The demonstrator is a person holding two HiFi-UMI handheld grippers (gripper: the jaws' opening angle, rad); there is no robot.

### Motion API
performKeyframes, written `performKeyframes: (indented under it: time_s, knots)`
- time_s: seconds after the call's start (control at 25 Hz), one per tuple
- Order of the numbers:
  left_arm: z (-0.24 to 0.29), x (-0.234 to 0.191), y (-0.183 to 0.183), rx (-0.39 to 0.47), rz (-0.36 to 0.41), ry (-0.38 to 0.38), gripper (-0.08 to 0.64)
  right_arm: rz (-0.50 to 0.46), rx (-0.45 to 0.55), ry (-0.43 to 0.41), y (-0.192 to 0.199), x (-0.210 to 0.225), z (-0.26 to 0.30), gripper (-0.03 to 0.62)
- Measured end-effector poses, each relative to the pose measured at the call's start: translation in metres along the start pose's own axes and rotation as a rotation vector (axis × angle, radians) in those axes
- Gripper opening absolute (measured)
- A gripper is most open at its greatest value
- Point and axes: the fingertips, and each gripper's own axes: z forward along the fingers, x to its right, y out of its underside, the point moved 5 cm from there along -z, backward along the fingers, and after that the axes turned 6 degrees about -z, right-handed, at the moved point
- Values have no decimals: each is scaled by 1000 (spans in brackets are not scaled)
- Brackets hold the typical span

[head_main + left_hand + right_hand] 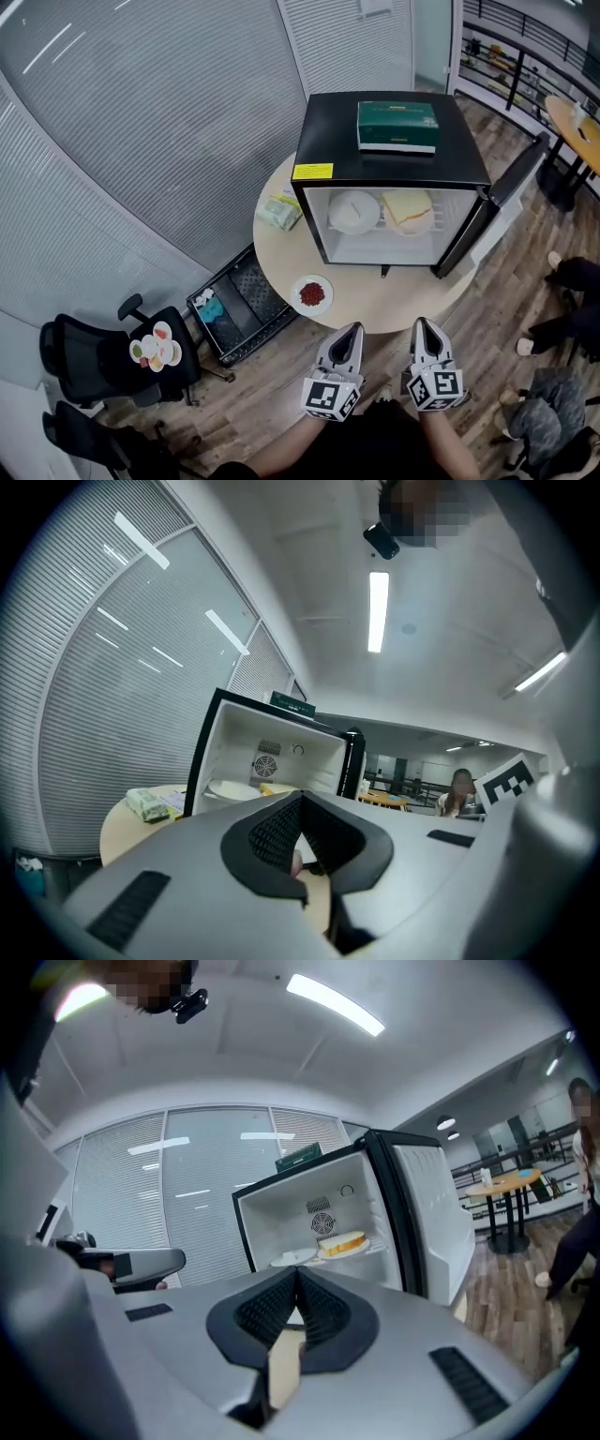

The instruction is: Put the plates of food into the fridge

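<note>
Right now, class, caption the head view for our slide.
Open mini fridge on round table holds white plate and yellow-food plate; red-food plate waits outside.

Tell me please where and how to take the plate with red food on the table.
Grip the bare near rim of the plate, coming low and level from the table edge facing you. It lies flat near that edge, the red food sits in the middle, and the fridge stands behind it. The left tongs, now shut, look nearest.
</note>
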Motion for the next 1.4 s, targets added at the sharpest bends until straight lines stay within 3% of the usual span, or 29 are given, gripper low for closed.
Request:
performKeyframes:
  time_s: [0.24, 0.4, 0.52, 0.84, 1.0, 1.12, 1.4]
  knots:
    - [-31, -33, -3, 28, -21, -109, 3, 283, -80, -60, 45, -26, 21, 8]
    - [-42, -78, -15, 33, -37, -133, 3, 399, -132, -80, 81, -68, 43, 8]
    - [-41, -118, -28, 25, -35, -95, 3, 508, -130, -65, 105, -101, 69, 8]
    - [-36, -233, -44, -61, -61, 32, 3, 920, -127, 143, 216, -185, 124, 8]
    - [-34, -265, -43, -96, -85, 60, 3, 1031, -140, 154, 259, -217, 144, 15]
    - [-31, -280, -38, -119, -106, 85, 3, 1109, -134, 168, 282, -232, 161, 86]
    - [-24, -299, -37, -141, -147, 114, 3, 1262, -76, 288, 312, -241, 191, 139]
